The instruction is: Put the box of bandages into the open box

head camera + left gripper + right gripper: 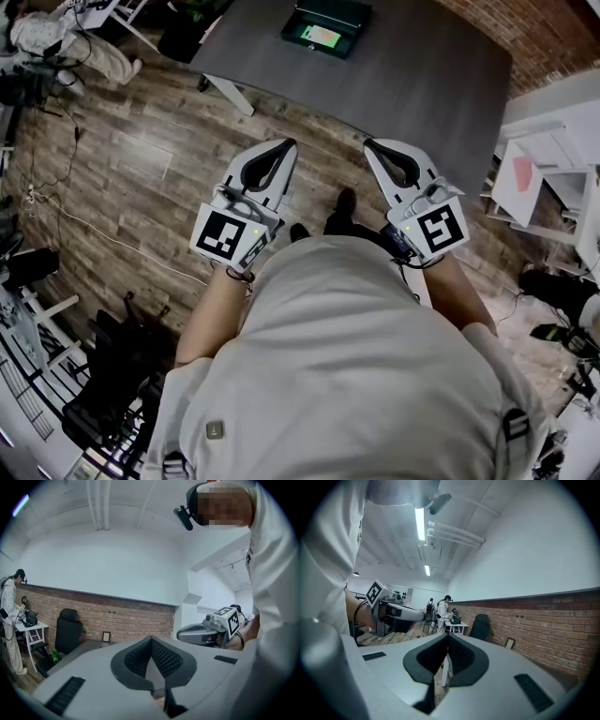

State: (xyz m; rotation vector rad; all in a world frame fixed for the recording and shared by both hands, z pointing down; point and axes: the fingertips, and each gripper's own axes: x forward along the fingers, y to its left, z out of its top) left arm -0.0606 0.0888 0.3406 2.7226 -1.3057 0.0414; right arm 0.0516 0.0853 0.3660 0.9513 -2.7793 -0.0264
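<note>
- Left gripper [287, 146]: jaws closed together with nothing between them, poised near the body over the wood floor.
- Open box [354, 39]: on the table's far side. A pale-labelled packet [321, 36] lies inside, probably the box of bandages, but too small to confirm.
- Right gripper [372, 146]: jaws shut, empty.
- Risk: it is a long reach across the table [422, 84], and arriving with shut jaws could shove the box.
- Room: open tabletop all round the box. White shelving [553, 178] crowds the right side.

White shirt [356, 375]; grey left gripper [289, 143] and right gripper [369, 144].
</note>
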